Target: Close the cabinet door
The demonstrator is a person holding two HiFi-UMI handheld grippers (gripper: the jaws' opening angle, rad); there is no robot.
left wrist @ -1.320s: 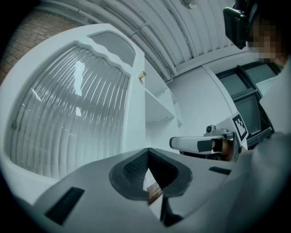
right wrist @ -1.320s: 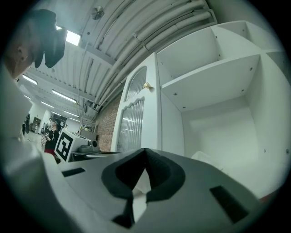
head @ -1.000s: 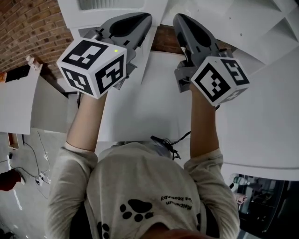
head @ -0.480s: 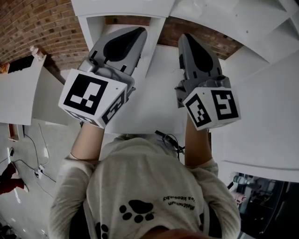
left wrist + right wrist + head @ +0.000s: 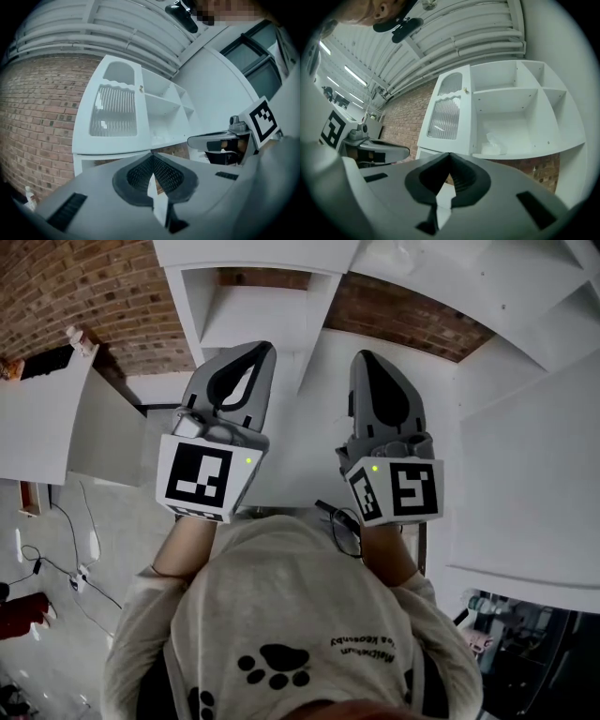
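Holding both tools low and away from the work, we keep the left gripper (image 5: 152, 157) pinched together on nothing. The cabinet door (image 5: 115, 108), with its ribbed pane, stands at eleven o'clock above those jaws, well apart, its small knob (image 5: 141, 87) on the edge beside the open shelves (image 5: 161, 105). It looks folded against its frame, so we judge the closing done or nearly so; we cannot tell whether it sits fully home. At three o'clock from that tool, the right gripper (image 5: 449, 155) is likewise closed and empty.
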